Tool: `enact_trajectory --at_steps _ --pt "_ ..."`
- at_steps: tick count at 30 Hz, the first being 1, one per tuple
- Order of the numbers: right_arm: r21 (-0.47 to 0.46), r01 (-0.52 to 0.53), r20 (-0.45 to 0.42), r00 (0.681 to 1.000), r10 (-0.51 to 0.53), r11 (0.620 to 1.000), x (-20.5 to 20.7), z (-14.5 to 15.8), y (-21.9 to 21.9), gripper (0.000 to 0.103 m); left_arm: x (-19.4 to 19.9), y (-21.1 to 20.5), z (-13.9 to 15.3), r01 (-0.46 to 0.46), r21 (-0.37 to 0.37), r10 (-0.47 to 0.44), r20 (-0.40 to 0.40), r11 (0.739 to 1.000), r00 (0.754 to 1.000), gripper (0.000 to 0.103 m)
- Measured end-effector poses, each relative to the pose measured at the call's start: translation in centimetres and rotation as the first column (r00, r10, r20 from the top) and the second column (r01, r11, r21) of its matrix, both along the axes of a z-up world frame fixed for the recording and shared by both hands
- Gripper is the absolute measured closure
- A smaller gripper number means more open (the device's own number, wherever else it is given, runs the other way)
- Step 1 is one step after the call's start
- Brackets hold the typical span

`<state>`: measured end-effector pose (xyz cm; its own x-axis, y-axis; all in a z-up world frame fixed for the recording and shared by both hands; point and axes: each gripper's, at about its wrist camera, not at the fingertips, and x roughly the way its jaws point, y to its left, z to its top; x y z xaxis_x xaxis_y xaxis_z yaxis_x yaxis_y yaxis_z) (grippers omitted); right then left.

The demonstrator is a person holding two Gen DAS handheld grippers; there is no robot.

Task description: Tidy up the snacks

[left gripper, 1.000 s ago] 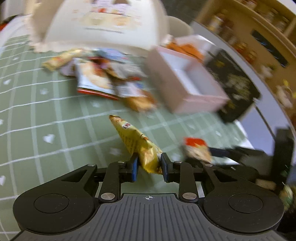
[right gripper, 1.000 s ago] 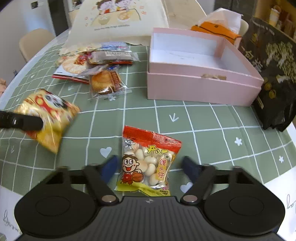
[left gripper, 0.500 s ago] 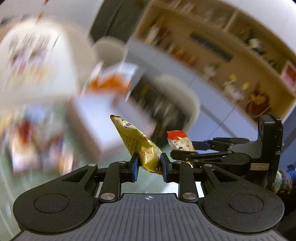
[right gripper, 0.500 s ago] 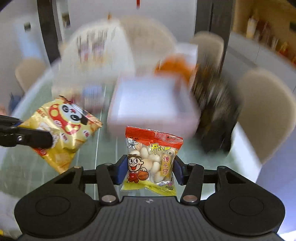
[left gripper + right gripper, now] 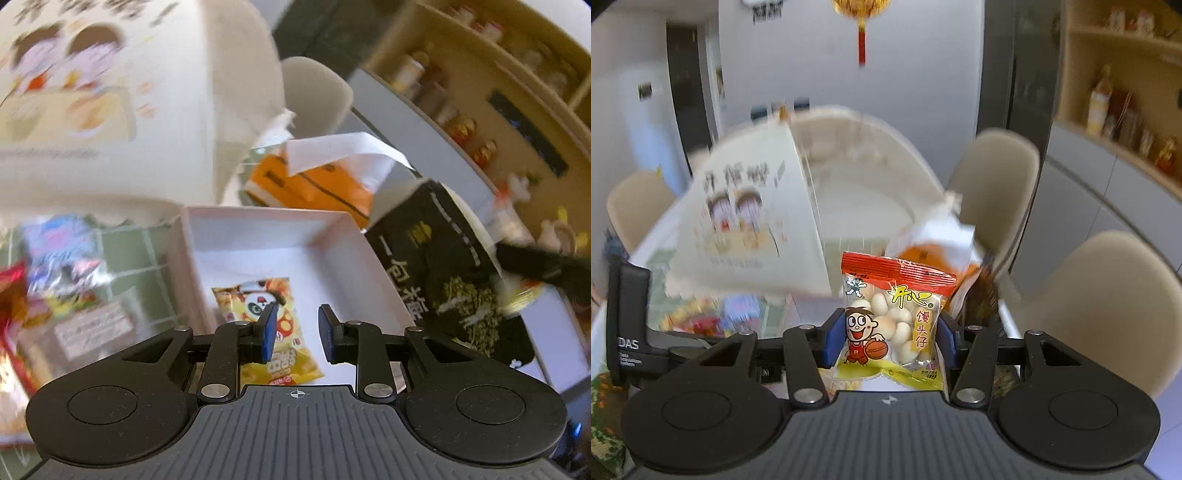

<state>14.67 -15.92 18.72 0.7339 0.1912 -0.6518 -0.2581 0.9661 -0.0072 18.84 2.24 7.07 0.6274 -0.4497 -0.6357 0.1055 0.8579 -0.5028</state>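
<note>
1. Step in hand: loading snack packets into the pink box (image 5: 258,212), one per hand.
2. Left tongs (image 5: 297,332) hang over the box with the jaws a little apart and nothing pinched between them. The yellow packet (image 5: 288,354) lies flat on the box floor beneath them, so that drop looks done.
3. Right tongs (image 5: 886,338) pinch the red packet (image 5: 894,306) by its sides, upright, in the air above the table.
4. Next move, as judged: bring the right tongs over the box, lower them and spread the jaws. The left tongs should go to the loose snacks (image 5: 66,266) left of the box.
</note>
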Motion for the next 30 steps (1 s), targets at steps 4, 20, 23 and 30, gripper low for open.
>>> enact_trajectory --at_steps 4,20,23,30 --pt "0.011 -0.004 -0.104 0.995 0.005 1.0 3.0 -4.8 1.6 0.052 -2.9 2.8 1.8 -0.048 0.014 0.047 0.056 0.999 0.997 0.075" --pt "0.037 -0.134 -0.287 0.948 0.139 0.99 6.0 -11.2 20.7 0.033 -16.7 18.9 -1.9 -0.356 0.077 0.364 -0.151 0.931 0.919 0.075" --pt "0.04 -0.085 -0.329 0.94 0.094 0.996 7.4 -13.1 22.6 0.037 -18.1 18.9 -1.9 -0.339 0.038 0.341 -0.145 0.94 0.929 0.075" --pt "0.075 -0.062 -0.376 0.923 0.086 0.995 3.6 -13.6 21.0 0.057 -19.3 19.1 -3.3 -0.295 0.002 0.291 -0.16 0.956 0.943 0.075"
